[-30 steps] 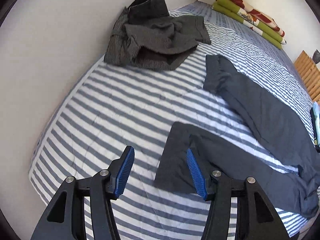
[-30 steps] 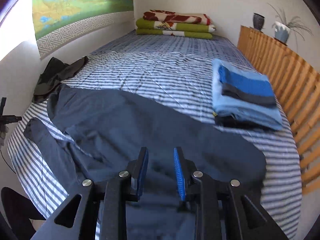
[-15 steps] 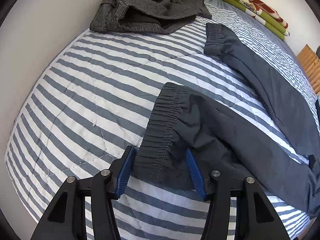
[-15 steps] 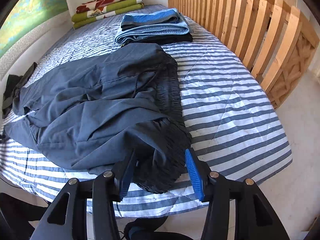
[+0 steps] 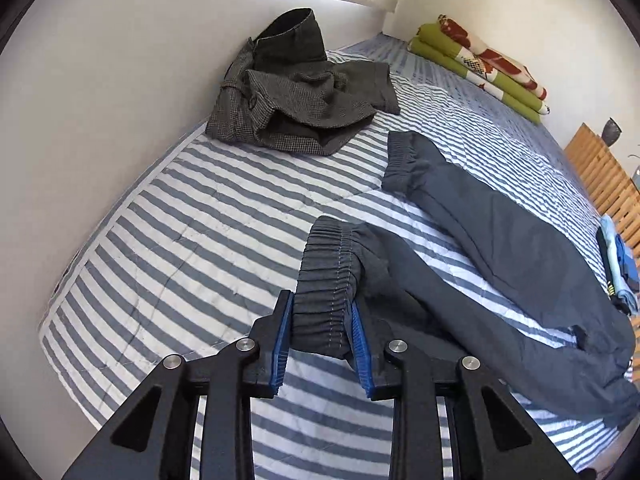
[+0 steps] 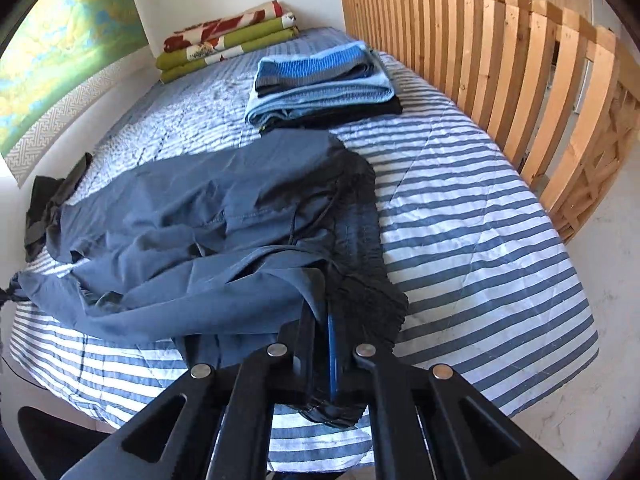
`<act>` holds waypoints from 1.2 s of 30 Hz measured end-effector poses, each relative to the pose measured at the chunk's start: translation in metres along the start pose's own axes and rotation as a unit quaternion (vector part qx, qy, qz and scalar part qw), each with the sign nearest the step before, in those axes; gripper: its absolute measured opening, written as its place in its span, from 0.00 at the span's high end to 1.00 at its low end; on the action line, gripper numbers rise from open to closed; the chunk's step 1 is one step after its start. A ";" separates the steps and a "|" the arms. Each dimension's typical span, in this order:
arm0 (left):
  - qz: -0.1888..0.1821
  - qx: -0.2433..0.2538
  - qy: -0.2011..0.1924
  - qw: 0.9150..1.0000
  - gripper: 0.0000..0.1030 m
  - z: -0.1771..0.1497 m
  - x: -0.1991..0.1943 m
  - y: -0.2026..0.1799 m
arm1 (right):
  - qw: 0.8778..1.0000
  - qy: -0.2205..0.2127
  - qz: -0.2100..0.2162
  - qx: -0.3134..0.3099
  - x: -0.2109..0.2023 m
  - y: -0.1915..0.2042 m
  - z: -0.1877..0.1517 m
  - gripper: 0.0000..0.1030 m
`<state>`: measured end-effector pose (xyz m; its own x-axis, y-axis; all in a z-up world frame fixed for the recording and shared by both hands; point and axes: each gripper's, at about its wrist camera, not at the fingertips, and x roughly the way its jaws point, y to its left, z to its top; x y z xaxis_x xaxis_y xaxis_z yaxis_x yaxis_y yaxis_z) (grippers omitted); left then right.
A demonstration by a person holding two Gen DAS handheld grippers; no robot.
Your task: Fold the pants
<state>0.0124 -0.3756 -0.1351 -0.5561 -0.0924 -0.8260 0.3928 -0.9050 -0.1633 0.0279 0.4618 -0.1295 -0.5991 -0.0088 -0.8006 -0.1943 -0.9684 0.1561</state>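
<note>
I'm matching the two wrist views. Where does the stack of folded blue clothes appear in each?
Left wrist: stack of folded blue clothes at the far right edge, mostly cut off.
Right wrist: upper centre, beyond the pants.
Shared landmark: green floral blankets.

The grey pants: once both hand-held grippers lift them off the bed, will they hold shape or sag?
Likely sag: the grey pants lie creased and bunched, so the cloth looks thin and limp. The left hand-held gripper clamps an elastic ankle cuff, the right hand-held gripper the gathered waistband; ribbed elastic probably grips well. The free leg would probably trail.
</note>
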 end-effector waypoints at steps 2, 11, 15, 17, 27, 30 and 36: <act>0.007 0.006 0.025 1.000 0.46 -0.009 0.002 0.015 | 1.000 -0.002 -0.011 -0.005 -0.003 -0.003 -0.002 0.96; 0.012 -0.031 0.049 0.998 0.36 -0.014 0.015 0.039 | 0.999 0.031 -0.034 -0.027 0.022 0.009 -0.005 0.96; 0.001 -0.019 0.069 0.997 0.31 0.009 0.041 0.021 | 0.998 0.040 -0.043 -0.029 0.028 0.009 -0.004 0.96; 0.007 -0.017 0.085 0.996 0.30 0.018 0.059 0.011 | 0.998 0.045 -0.046 -0.027 0.031 0.008 -0.004 0.96; 0.011 0.022 0.061 0.998 0.73 0.028 0.065 -0.038 | 0.997 0.041 -0.063 -0.035 0.037 0.013 0.007 0.96; -0.041 0.016 -0.014 0.999 0.73 0.036 -0.001 -0.033 | 0.997 0.029 -0.060 -0.037 0.029 0.011 0.011 0.96; -0.079 0.057 -0.041 0.994 0.60 -0.018 -0.074 0.016 | 0.998 0.024 -0.051 -0.024 0.024 -0.001 -0.001 0.96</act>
<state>0.0730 -0.3755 -0.0863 -0.6637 0.0256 -0.7476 0.2132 -0.9515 -0.2219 0.0145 0.4622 -0.1489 -0.5406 0.0798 -0.8375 -0.2140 -0.9758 0.0451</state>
